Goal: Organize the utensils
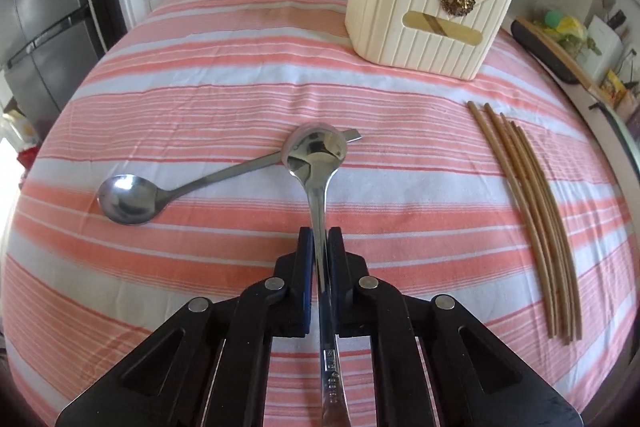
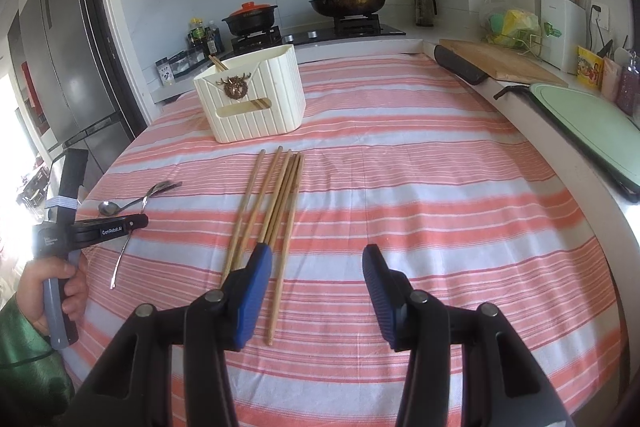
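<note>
My left gripper (image 1: 321, 233) is shut on the handle of a steel spoon (image 1: 318, 151), held above the striped cloth; in the right wrist view it is at the left (image 2: 142, 220). A second steel spoon (image 1: 132, 193) lies on the cloth, its handle passing under the held spoon's bowl. Several wooden chopsticks (image 1: 532, 203) lie side by side at the right, and they show in the right wrist view (image 2: 276, 203). A cream utensil box (image 1: 424, 15) stands at the back with chopsticks inside (image 2: 218, 63). My right gripper (image 2: 316, 255) is open and empty, its left finger over the chopsticks' near ends.
The table is covered by a pink and white striped cloth (image 2: 420, 195). A counter along the right holds a wooden cutting board (image 2: 492, 61) and a green tray (image 2: 592, 123). A stove with pots (image 2: 348, 3) is behind. A fridge (image 2: 68, 67) stands at the left.
</note>
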The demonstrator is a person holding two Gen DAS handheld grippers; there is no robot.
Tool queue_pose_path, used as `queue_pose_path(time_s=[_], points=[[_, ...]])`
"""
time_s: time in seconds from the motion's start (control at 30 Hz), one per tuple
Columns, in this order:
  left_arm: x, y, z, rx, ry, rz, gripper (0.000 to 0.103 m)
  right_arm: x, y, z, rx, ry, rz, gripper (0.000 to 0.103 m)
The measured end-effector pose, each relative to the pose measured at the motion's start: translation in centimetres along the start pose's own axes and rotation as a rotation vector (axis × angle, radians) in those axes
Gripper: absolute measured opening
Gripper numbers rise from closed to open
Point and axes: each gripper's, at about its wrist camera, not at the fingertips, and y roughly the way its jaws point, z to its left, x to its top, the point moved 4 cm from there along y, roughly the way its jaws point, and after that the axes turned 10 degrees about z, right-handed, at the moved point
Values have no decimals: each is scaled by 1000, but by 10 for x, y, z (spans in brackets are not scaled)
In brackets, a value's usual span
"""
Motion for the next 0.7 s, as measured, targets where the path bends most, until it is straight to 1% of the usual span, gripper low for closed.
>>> queue_pose_path(time_s=[0.03,0.07,0.13,0.17,0.2,0.27,0.33,0.4,0.53,0.63,0.7], points=[[1,0,0,-38,-10,5,5,0,0,-1,2,5,0,48],[2,0,0,-92,-22,11,4,0,0,-1,5,8,0,48],[1,0,-2,-219,-53,27,4,-1,-1,-2,7,9,-3,48],[0,1,-3,-241,-61,32,3,-2,-1,-2,7,9,-5,48],[0,2,-3,-247,-62,34,3,-2,-2,-3,6,10,-5,48],[0,-1,-4,-231,-53,26,3,-4,-2,-4,5,14,-5,48],[0,-9,-6,-184,-30,-2,3,-5,-4,-6,0,19,-6,48],[1,-18,-13,-141,17,-35,2,-7,-3,-9,-5,25,0,48],[-1,-19,-40,-99,134,-44,2,-11,3,-14,-6,48,17,48],[-6,-14,-55,-117,174,-21,4,-12,2,-16,-2,61,17,48],[-4,-19,-53,-113,161,-48,5,-12,-1,-14,-7,54,8,48]])
